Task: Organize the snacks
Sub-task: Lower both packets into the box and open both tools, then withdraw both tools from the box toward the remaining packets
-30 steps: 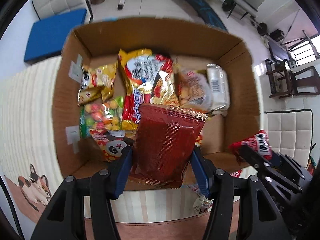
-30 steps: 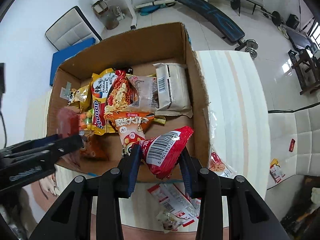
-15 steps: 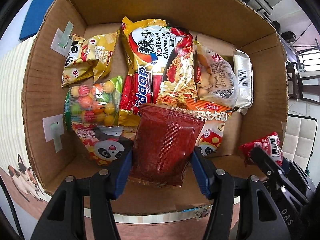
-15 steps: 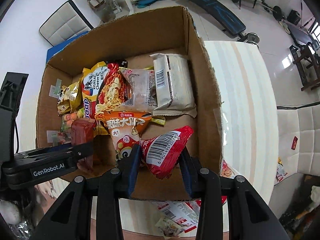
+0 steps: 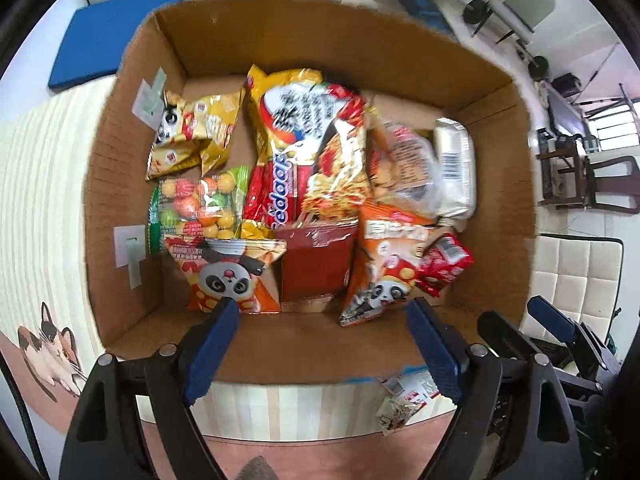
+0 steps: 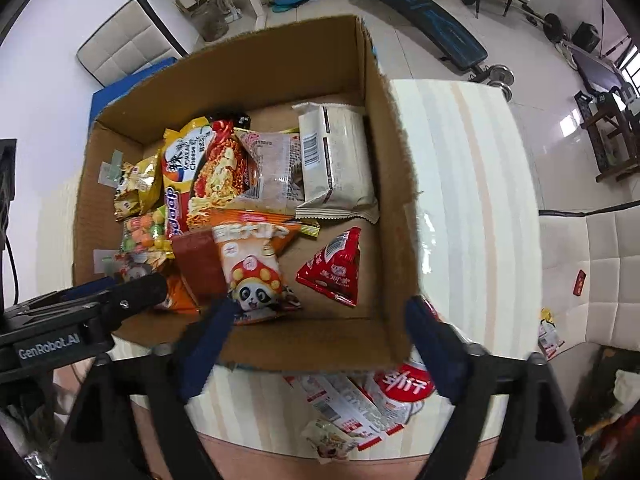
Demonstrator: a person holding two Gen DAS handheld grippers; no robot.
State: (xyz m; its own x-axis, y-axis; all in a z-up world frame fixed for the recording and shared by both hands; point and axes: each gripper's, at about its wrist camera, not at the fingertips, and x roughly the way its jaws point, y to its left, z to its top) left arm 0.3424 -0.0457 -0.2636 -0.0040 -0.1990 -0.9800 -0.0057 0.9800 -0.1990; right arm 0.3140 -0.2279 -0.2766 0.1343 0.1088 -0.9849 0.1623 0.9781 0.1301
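Observation:
A cardboard box [image 5: 296,36] [image 6: 260,64] on the striped table holds several snack packs. A dark red pouch [image 5: 316,264] [image 6: 198,268] lies in the box between two panda packs. A red triangular pack [image 6: 334,268] [image 5: 444,264] lies on the box floor at the near right. My left gripper [image 5: 322,316] hangs over the box's near wall, its jaws opening, with nothing between them. My right gripper [image 6: 318,320] stands above the near right corner of the box, its jaws opening too, and nothing sits between them.
More snack packs [image 6: 360,400] lie on the table in front of the box. A cat picture [image 5: 48,348] marks the table at the left. White padded chairs [image 6: 600,264], a blue mat [image 5: 100,52] and a weight bench [image 6: 420,16] stand around the table.
Both grippers have opened wide. The dark red pouch dropped out of the left one into the box, and the red triangular pack dropped out of the right one onto the box floor.

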